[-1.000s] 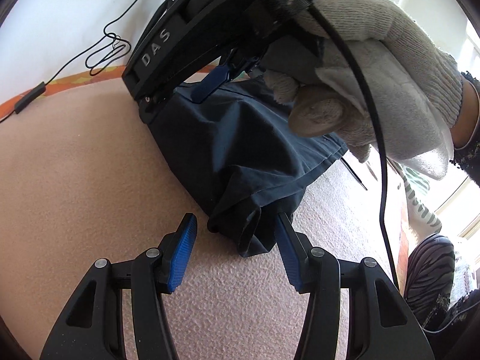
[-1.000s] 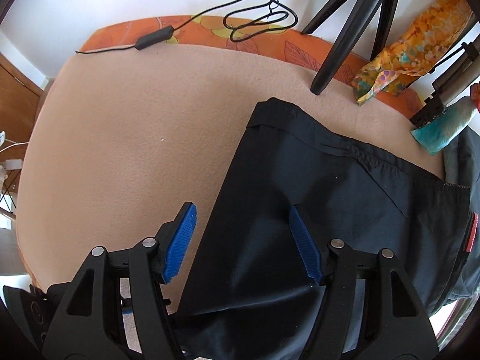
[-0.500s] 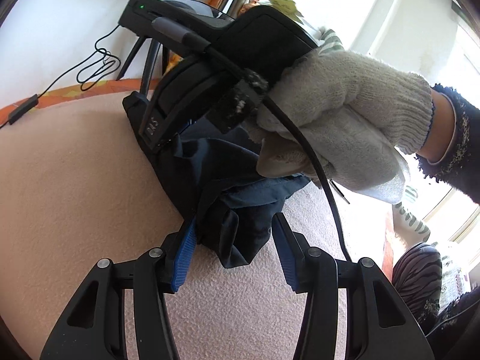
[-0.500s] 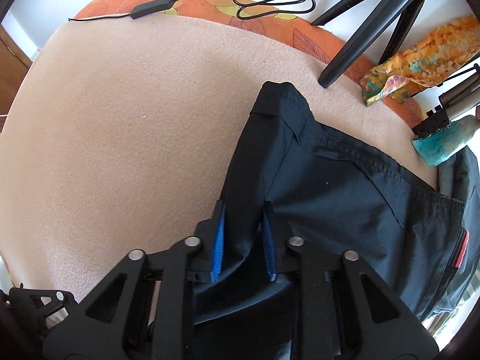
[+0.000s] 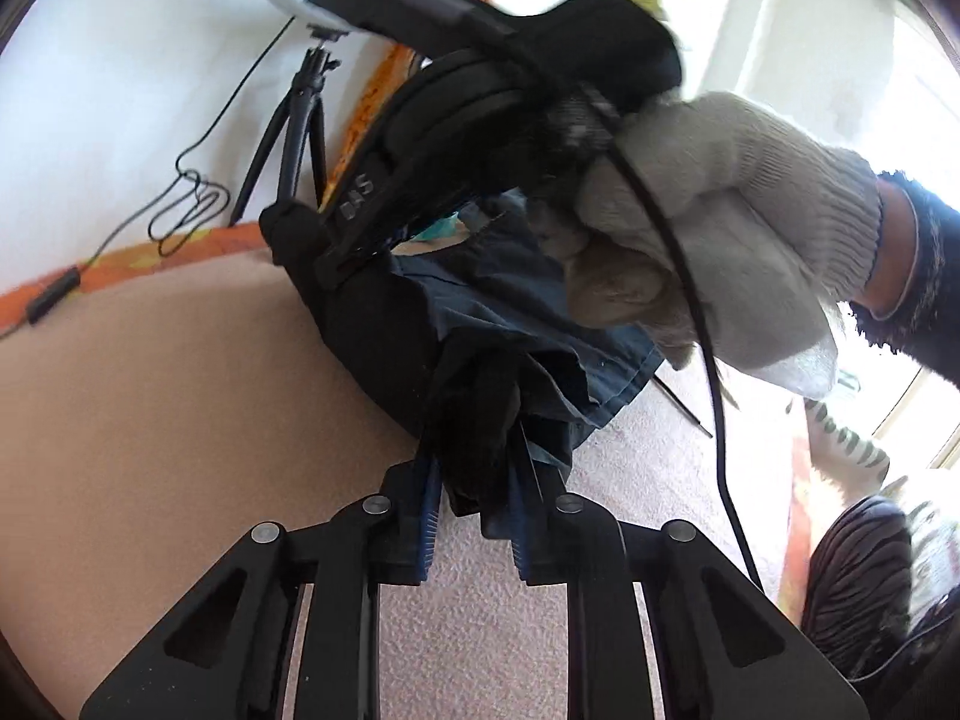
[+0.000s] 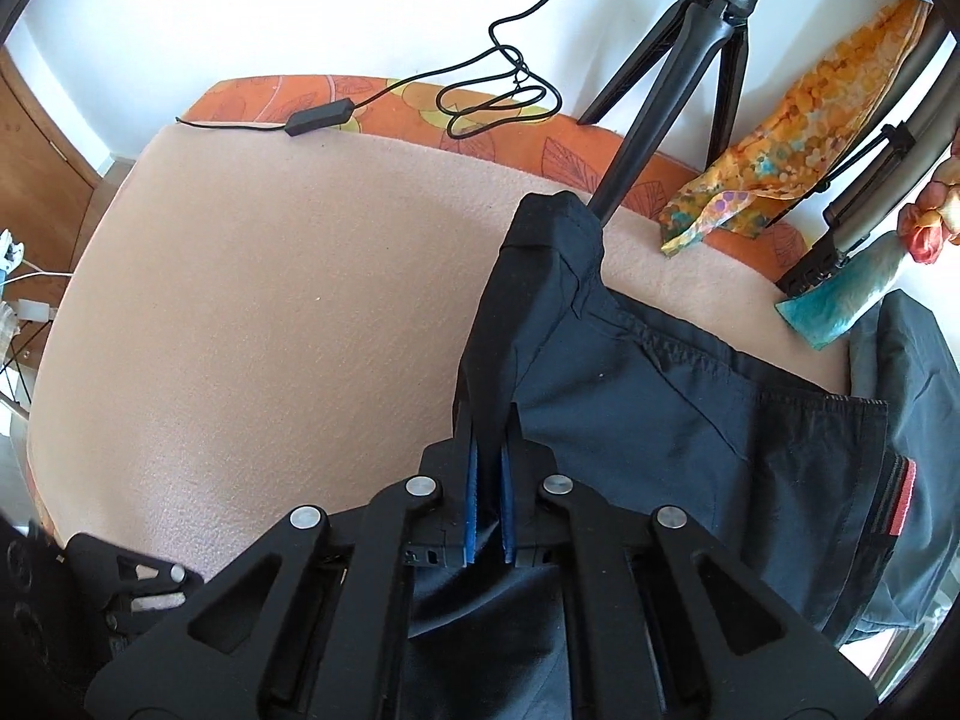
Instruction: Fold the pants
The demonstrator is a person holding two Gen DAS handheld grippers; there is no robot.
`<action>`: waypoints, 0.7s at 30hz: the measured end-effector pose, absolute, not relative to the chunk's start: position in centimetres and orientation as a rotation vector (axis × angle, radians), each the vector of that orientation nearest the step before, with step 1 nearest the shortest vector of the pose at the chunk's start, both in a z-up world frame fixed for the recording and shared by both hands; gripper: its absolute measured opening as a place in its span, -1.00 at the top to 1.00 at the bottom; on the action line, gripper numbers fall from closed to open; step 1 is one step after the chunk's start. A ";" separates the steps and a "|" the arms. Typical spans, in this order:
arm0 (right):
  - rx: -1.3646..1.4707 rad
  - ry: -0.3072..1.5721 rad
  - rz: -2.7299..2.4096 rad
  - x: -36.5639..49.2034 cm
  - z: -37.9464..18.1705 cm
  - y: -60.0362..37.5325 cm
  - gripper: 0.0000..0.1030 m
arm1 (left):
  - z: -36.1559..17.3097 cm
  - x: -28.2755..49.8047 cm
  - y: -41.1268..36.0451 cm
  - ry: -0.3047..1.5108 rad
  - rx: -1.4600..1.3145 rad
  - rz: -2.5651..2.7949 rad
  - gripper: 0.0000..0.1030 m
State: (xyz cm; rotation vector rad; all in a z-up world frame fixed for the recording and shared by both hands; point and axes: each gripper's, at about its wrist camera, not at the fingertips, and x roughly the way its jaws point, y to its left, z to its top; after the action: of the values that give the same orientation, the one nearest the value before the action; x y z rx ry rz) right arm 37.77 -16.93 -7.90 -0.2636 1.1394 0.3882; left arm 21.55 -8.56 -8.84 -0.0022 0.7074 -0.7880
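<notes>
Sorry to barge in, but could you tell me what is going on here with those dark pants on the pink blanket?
A person is folding dark pants on a pink blanket, holding a claw in each hand. The right claw is shut on a fold of the fabric. The left claw is closing on a bunched end of the pants, with cloth between its pads. Both pinched parts look raised off the blanket; the fold is not yet made.
</notes>
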 end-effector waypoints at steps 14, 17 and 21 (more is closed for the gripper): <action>-0.176 1.155 0.419 37.8 -9.8 -16.1 0.89 | -8.6 21.6 -7.6 0.740 0.037 -0.710 0.45; -0.174 1.160 0.415 37.9 -9.8 -16.1 0.89 | -8.5 21.4 -7.5 0.715 0.046 -0.713 0.52; -0.187 1.148 0.411 37.8 -9.7 -15.8 0.89 | -7.5 20.1 -7.9 0.612 0.127 -0.682 0.77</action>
State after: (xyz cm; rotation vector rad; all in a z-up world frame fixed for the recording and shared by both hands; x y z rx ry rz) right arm 37.80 -15.85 -9.67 -0.1872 1.1485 0.4111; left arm 20.13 -7.91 -7.47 0.1265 0.6122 -0.6820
